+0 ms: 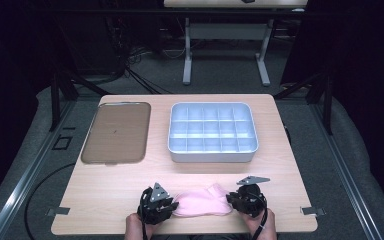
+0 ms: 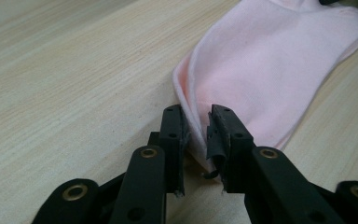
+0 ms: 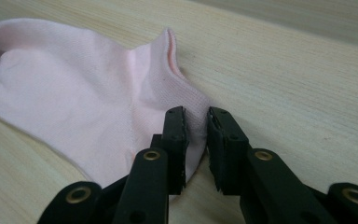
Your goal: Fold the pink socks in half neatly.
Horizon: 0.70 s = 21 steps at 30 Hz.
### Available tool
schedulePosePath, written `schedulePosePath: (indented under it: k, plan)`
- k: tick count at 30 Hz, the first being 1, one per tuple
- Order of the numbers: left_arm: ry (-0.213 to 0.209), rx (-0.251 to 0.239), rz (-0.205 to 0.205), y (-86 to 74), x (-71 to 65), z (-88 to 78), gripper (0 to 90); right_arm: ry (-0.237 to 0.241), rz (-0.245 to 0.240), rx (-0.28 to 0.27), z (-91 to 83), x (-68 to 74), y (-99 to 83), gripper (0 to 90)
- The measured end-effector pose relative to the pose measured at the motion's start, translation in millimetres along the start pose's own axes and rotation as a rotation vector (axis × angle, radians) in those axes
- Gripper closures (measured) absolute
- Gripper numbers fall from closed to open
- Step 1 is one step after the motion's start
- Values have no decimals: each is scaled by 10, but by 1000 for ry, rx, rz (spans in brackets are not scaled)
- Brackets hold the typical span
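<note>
Near the tabletop's front edge, a pink sock lies flat. The left gripper pinches one end and the right gripper the other, each by a thin fold. Either hold could slip if they pull apart, dropping or bunching the sock.
</note>
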<state>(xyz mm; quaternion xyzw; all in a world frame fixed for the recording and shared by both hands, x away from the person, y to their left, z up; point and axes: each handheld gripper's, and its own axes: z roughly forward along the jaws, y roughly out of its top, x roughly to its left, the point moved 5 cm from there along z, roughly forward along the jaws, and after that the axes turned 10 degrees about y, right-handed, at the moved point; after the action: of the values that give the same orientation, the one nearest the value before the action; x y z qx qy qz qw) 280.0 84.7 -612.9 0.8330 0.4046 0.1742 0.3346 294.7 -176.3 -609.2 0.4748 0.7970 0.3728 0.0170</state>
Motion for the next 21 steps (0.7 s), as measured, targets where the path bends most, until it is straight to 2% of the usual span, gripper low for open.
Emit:
schedulePosePath:
  k: [6,15,21]
  plan:
    - [0,7,0,8,-16,2,817,41,29,-24,9,-21,-17,854]
    - [-9,11,-12,24,-19,-1,847,60,46,-69,-11,-29,-34,879]
    - [-11,6,-14,30,-35,5,845,38,5,-104,-117,62,12,880]
